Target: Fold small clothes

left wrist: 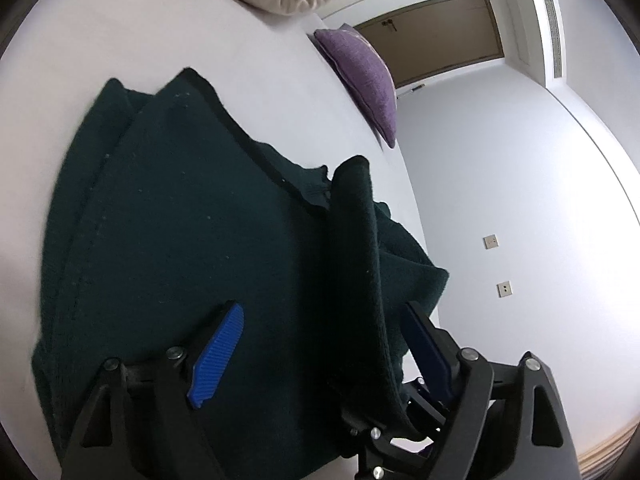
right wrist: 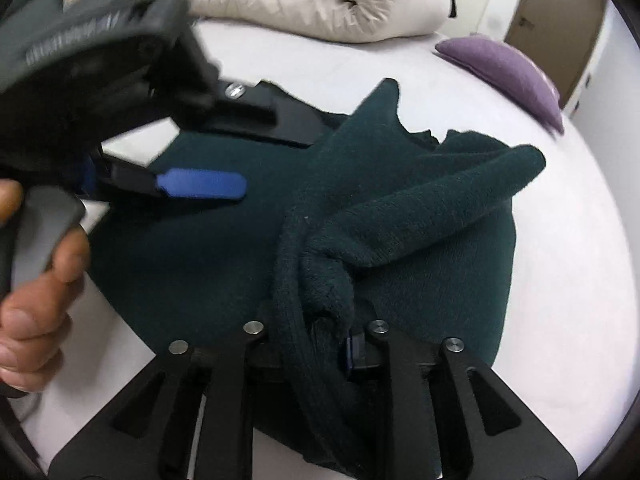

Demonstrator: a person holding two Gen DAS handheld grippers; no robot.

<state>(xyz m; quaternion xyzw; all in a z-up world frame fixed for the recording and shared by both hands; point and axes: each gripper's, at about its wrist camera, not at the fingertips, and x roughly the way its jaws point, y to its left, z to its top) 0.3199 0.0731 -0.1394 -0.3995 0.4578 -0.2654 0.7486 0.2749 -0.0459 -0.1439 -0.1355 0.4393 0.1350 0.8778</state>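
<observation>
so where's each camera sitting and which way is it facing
Left wrist: on the left gripper, looking along its open blue fingers over the sweater on the bed, toward a door.
Right wrist: on the right gripper, looking down at the sweater, a bunch of it between its fingers; the left gripper and a hand show at left.
Shared: sweater, bed, purple cushion, duvet.

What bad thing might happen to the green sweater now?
The right gripper pinches a bunched sleeve of the green sweater; pulling might drag the folded part crooked. The left gripper is open with a cloth flap between its fingers, so the flap may flop back or snag.
</observation>
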